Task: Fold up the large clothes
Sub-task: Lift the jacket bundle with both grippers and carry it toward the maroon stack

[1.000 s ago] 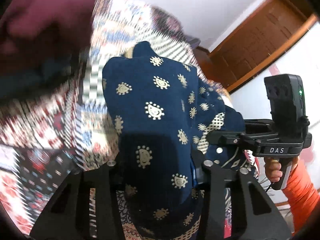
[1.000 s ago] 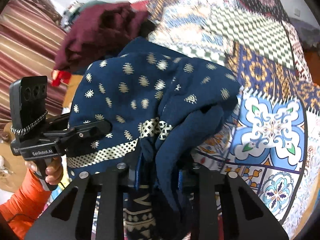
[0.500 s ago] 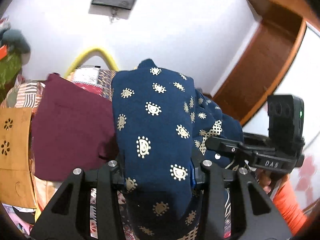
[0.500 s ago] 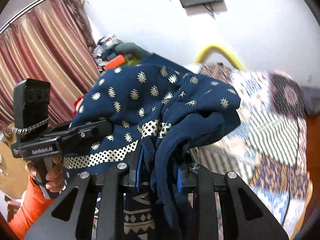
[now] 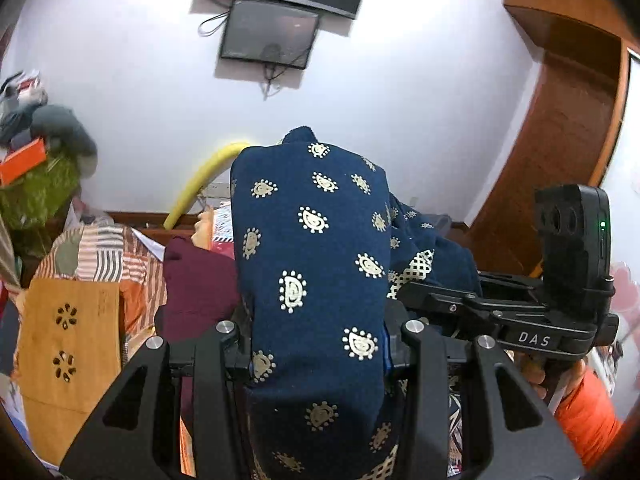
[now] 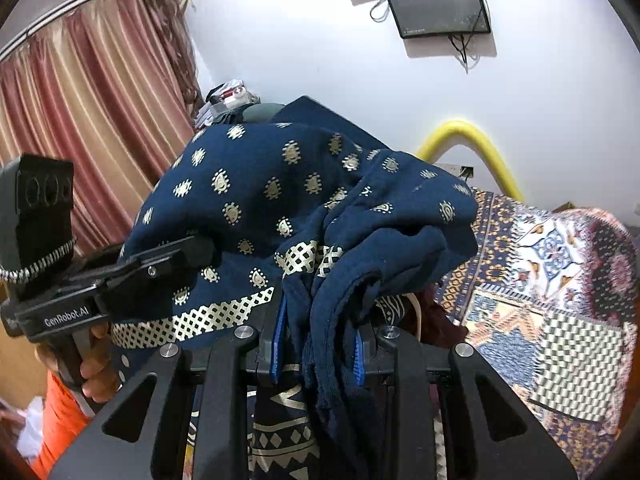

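A navy garment with gold motifs and a gold lattice band hangs over both grippers, lifted well above the bed. My left gripper is shut on a fold of it, the cloth draped over its jaws. My right gripper is shut on another bunch of the same garment. Each gripper shows in the other's view: the right one beside the cloth on the right, the left one on the left. Both point up toward the wall.
A patchwork bedspread lies lower right. A maroon garment lies on the bed beside a wooden board. A yellow hoop, a wall screen, striped curtains and a wooden door surround the bed.
Both grippers have risen and tilted up with the garment: the views swung from the bedspread to the wall, screen and curtains. The grips have not changed.
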Motion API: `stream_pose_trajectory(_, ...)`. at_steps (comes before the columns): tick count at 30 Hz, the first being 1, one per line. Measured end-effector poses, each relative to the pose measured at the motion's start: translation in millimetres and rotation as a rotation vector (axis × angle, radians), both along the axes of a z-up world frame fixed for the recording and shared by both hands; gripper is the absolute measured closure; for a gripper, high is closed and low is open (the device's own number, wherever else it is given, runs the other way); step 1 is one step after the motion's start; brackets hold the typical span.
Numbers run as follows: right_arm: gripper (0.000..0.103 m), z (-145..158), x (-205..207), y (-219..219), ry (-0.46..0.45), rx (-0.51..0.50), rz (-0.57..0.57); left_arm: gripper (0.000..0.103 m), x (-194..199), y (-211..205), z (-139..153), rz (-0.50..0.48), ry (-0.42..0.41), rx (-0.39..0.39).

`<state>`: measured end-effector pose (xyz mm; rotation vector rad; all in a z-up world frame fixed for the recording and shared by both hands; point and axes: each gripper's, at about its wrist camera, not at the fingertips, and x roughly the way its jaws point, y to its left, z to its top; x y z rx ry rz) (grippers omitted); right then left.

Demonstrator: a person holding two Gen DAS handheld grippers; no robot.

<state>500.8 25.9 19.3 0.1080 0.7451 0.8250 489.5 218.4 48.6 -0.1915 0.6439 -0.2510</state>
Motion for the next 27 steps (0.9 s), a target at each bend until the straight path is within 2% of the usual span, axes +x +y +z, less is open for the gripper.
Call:
stream_pose_trajectory(5, 0.080, -10.5, 4.8, 13.9, 0.012, -0.001, -0.007, 0.061, 23.2, 28.4, -22.5, 0.031, 0.031, -0.060)
stream_pose_trajectory(7, 0.080, -8.8, 1.7, 19.9, -0.013, -0.033, -0.010, 0.061, 27.3, 27.4, -22.7, 0.033, 0.036, -0.044)
stream_pose_trajectory(14, 0.080, 32.6, -18.2, 8.4, -0.108, -0.076, -0.062, 0.061, 18.0, -9.5, 19.9, -0.018, -0.039, 0.015)
stream_pose_trajectory(21, 0.080, 82.4, -36.2, -19.5, -0.176, -0.024, -0.101, 0.061, -3.4, -28.3, 69.0, -0.029, -0.141, 0.020)
stream_pose_trajectory(24, 0.080, 85.1, -36.5, -10.3, -0.180, -0.030, -0.093, 0.061, -1.6, -17.9, 68.0, -0.007, -0.128, -0.019)
stream_pose_trajectory(27, 0.080, 67.8, -22.8, 1.6, -0.142, -0.038, -0.085, 0.061, 12.3, 1.1, 49.9, 0.030, -0.073, -0.049)
